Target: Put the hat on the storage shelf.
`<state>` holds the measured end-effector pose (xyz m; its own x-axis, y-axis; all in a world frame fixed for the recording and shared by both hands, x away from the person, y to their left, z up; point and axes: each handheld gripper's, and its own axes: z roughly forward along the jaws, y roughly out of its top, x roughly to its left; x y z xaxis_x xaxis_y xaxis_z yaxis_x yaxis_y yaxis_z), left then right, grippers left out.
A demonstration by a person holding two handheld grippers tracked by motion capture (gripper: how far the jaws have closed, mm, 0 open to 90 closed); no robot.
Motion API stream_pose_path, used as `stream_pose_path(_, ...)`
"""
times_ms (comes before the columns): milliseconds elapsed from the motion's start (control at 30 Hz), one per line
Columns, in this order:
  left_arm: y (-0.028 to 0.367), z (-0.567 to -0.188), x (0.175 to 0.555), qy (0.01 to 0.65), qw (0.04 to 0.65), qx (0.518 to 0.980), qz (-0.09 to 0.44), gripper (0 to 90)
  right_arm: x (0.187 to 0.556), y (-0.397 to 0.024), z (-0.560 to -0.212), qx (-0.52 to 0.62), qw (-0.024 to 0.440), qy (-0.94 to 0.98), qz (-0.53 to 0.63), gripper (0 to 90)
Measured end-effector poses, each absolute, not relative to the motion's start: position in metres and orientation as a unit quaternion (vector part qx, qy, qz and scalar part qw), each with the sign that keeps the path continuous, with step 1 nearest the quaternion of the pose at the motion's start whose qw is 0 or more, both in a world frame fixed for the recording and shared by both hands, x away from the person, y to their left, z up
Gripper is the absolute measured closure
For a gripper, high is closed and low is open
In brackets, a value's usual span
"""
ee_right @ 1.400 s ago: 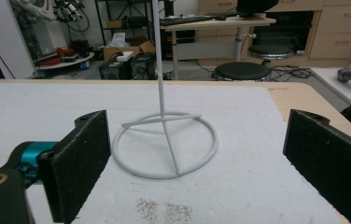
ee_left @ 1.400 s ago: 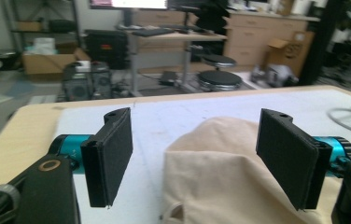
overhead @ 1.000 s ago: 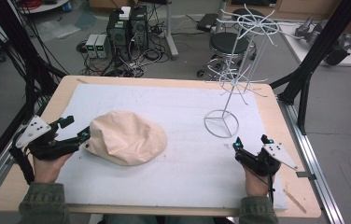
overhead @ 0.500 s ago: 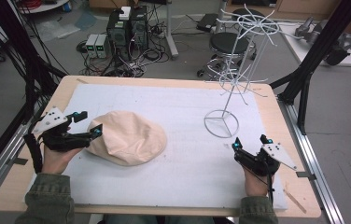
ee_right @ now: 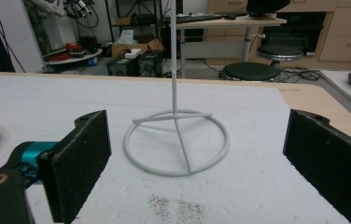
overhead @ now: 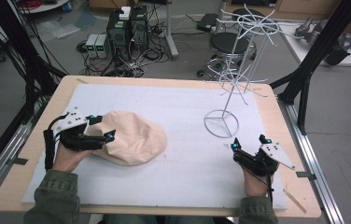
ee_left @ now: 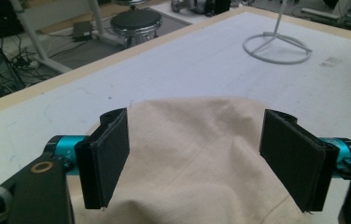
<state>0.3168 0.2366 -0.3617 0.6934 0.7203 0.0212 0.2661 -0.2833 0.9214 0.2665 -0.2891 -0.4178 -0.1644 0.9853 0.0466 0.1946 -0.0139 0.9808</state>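
Between the wide-spread jaws of my left tongs (overhead: 100,130) lies the near edge of the beige cap (overhead: 131,137), slumped flat on the white mat (overhead: 173,112) that covers the worktop (overhead: 276,100). Nothing is pinched yet; from the left gripper view the cloth (ee_left: 197,154) rises in a soft fold right ahead of the pads. I judge the step in hand is taking hold of that edge, so I should slide forward low, let one pad go under the fold, and close on a good bunch of cloth, not a thin lip. My right tongs (overhead: 249,145) hang wide and hold nothing, with the wire stand's ring base (ee_right: 176,142) just ahead of them. Beyond the cap the mat is bare, well clear of the stand. The worktop's left edge sits close behind my left hand.
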Motion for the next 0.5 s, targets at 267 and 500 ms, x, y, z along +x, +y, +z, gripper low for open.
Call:
stream_pose_path(267,0.218,-0.37,0.322,0.301,0.489,0.792,0.208,24.6,0.266,-0.288,-0.418,0.506,0.395,0.581,0.5,6.8)
stream_pose_path(500,0.209,-0.377,0.326,0.287,0.473,0.811,0.19,23.2,0.266,-0.288,-0.417,0.506,0.394,0.582,0.5,6.8)
